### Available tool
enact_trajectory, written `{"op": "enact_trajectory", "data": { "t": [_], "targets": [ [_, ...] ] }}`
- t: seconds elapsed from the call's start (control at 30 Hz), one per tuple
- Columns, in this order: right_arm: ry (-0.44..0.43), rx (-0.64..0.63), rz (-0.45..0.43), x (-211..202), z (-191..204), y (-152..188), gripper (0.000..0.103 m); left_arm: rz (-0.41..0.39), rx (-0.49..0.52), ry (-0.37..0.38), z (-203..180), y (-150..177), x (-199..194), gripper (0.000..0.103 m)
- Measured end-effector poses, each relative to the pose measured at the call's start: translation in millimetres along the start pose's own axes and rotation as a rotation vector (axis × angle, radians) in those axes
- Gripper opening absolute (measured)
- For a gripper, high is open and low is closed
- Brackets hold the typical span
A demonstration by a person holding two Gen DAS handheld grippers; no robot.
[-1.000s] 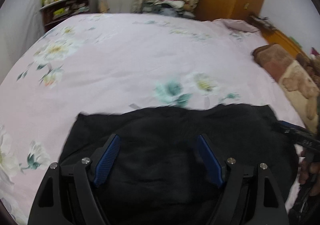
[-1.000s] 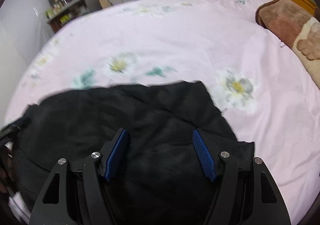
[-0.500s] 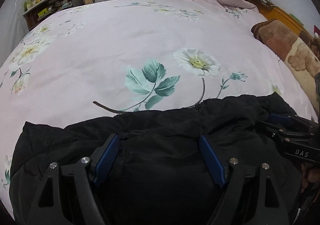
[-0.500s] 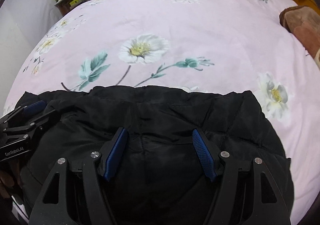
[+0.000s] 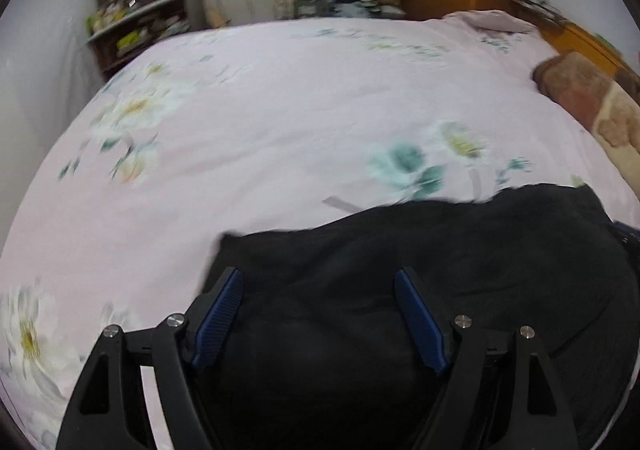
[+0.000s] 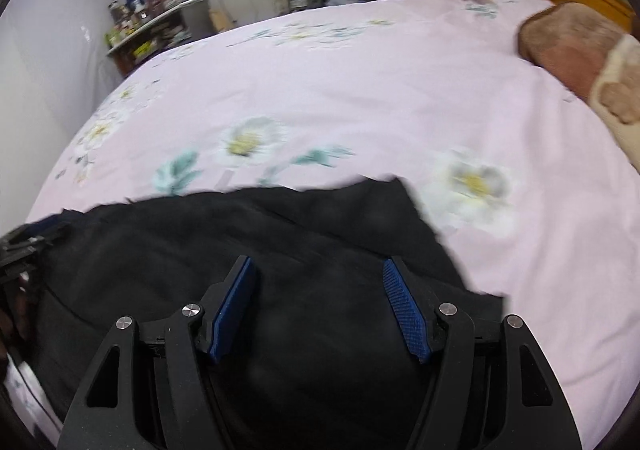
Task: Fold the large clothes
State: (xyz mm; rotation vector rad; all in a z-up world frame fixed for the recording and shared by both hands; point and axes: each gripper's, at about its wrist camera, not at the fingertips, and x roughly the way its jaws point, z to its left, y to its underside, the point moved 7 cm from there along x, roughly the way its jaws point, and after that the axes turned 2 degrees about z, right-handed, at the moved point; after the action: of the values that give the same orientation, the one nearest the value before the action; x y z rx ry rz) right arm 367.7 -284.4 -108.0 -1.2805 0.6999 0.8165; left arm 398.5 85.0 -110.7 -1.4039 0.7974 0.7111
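Both views sit higher than before, showing more floral pink bed [image 5: 280, 98]; left gripper [image 5: 320, 314] and right gripper [image 6: 318, 302] jaws gape over the soft, rumpled black garment [image 5: 420, 250].

Left tool [image 5: 319, 282] agape over black garment [image 5: 440, 250].

Black garment [image 5: 420, 290]: matt cloth, possibly padded. Bedsheet [image 5: 280, 110]: smooth printed fabric. Blanket [image 6: 568, 50]: plush. Left gripper [image 5: 318, 314] pads [image 5: 218, 314]: textured blue.

L gripper [image 5: 318, 316]: jaws wide | R gripper [image 6: 316, 304]: jaws wide
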Motion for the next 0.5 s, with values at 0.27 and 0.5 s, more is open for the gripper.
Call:
{"op": "enact_trajectory", "data": {
  "t": [0.27,0.5],
  "targets": [
    [0.012,0.025,-0.036,23.8,-16.0,9.5,0.066,-0.014,-0.218,0.069,36.0,26.9,30.3,0.087],
    [0.022,0.045,-0.018,29.9,-21.9,8.7,0.066,0.01,-0.208,0.049,34.7,24.6,32.5,0.088]
  ]
}}
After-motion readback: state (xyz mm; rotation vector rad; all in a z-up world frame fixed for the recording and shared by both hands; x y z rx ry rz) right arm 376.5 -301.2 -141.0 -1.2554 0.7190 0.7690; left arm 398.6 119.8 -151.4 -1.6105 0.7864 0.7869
